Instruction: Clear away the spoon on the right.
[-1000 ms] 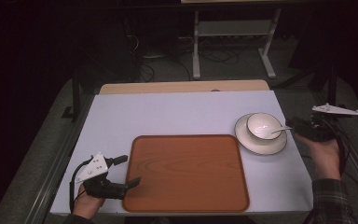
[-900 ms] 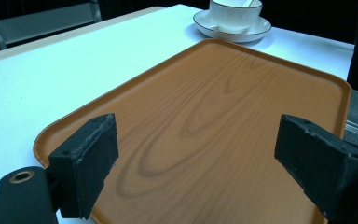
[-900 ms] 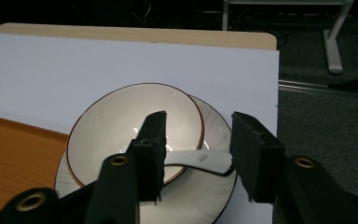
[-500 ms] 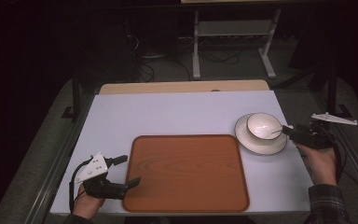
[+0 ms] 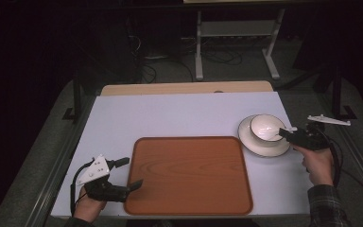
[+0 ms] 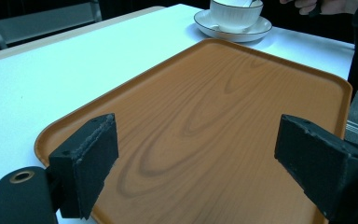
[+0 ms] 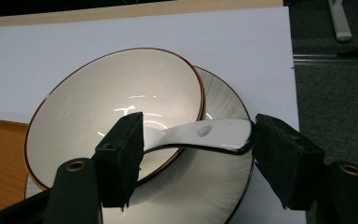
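A white bowl point(image 5: 266, 127) with a dark rim stands on a white saucer point(image 5: 263, 147) at the table's right. A white spoon point(image 5: 283, 130) rests in the bowl, its handle pointing right over the rim. My right gripper point(image 5: 285, 135) is open, its jaws on either side of the spoon handle point(image 7: 209, 132), above the bowl point(image 7: 98, 107) and saucer point(image 7: 223, 186). An orange-brown tray point(image 5: 189, 175) lies in the middle. My left gripper point(image 5: 130, 172) is open over the tray's near left corner point(image 6: 205, 116), its jaws wide apart with nothing between them.
The white table point(image 5: 170, 118) has a wooden strip point(image 5: 184, 88) along its far edge. Beyond it are a dark floor with cables and a metal stand point(image 5: 236, 28). The left gripper view has the bowl point(image 6: 235, 11) far off, with a hand point(image 6: 326, 5) behind it.
My right gripper has moved left toward the bowl and now straddles the spoon handle. The left gripper, tray and bowl have stayed put.
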The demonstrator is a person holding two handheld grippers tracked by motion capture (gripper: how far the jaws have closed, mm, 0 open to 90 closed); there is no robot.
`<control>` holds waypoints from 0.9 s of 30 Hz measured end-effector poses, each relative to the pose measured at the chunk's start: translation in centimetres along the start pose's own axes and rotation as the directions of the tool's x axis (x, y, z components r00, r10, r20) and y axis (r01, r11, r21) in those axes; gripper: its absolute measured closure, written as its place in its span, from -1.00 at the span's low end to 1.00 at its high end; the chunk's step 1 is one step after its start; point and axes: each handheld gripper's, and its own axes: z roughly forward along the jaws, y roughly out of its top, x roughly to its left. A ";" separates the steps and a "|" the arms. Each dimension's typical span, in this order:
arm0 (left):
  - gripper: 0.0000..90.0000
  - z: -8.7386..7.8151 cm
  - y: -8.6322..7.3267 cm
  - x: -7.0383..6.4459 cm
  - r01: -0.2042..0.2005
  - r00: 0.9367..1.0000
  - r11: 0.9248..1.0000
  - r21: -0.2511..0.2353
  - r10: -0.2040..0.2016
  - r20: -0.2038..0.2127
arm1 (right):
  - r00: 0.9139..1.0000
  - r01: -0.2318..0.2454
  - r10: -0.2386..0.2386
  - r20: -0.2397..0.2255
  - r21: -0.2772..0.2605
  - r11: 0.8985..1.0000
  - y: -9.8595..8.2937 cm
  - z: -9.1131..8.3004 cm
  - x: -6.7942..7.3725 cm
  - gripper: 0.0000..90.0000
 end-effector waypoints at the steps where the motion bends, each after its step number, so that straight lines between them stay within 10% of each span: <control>1: -0.72 0.0 0.0 0.0 0.000 1.000 1.000 0.000 0.000 0.000 | 1.000 0.003 -0.003 0.001 0.005 1.000 0.0 0.1 0.1 -0.26; 27: -0.72 -0.1 0.0 0.0 -0.004 1.000 1.000 -0.003 0.004 0.000 | 1.000 -0.011 0.011 -0.011 -0.028 1.000 0.6 -0.1 0.4 0.24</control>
